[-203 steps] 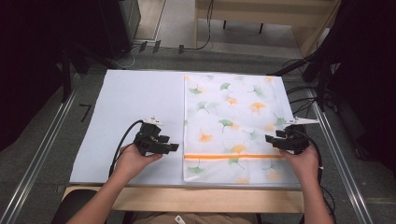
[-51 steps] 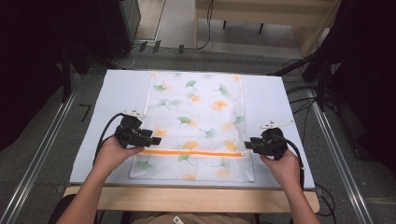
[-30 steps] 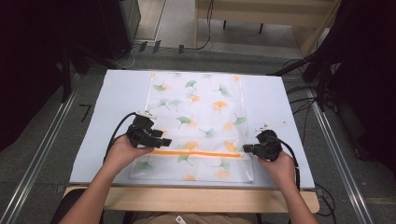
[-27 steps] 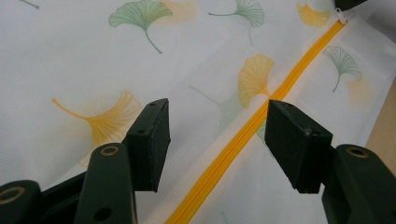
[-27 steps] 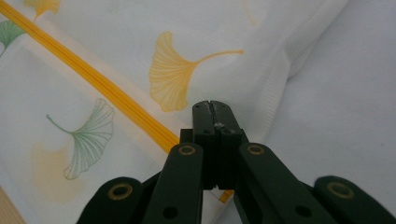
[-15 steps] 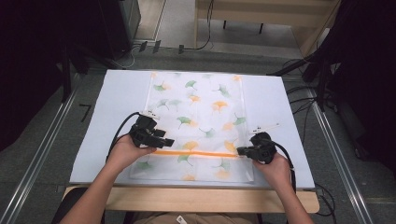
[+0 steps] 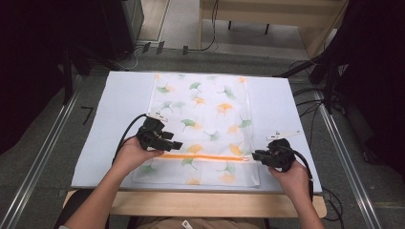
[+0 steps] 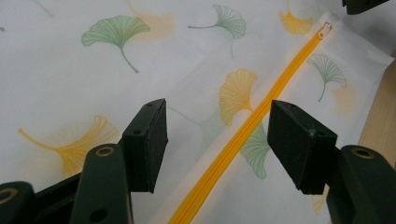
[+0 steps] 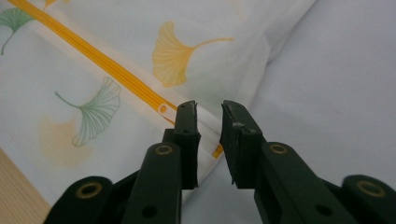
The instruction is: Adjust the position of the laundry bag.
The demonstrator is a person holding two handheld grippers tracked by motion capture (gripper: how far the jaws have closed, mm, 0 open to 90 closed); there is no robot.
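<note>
My right tool [image 7: 258,155] sits at the near-right of the surface [image 7: 110,119], right at the end of the orange zipper [image 7: 205,156]. Its jaws have just been opening; in the right gripper view there's a narrow gap between them and nothing clamped. The zipper pull [image 9: 163,109] lies just beside the left jaw tip, and the bag's edge runs under the jaws, but the pads aren't pressing on either.

My left tool [image 7: 175,143] is over the left part of the bag [image 7: 200,109], w/ jaws wide apart. In the left gripper view the zipper [image 8: 243,135] passes between them on the cloth below, untouched; nothing gripped.

The bag is a white mesh pouch w/ green and orange ginkgo leaves, spread flat in the middle of the surface, long side running near to far. The zipper crosses it left to right close to the near end, approx. level w/ both tools. The far edge of the bag reaches nearly to the far edge of the surface.

Surface is pale blue-white; a strip of bare wood [image 7: 215,205] shows along its near side. Both forearms come in from the near edge.
</note>
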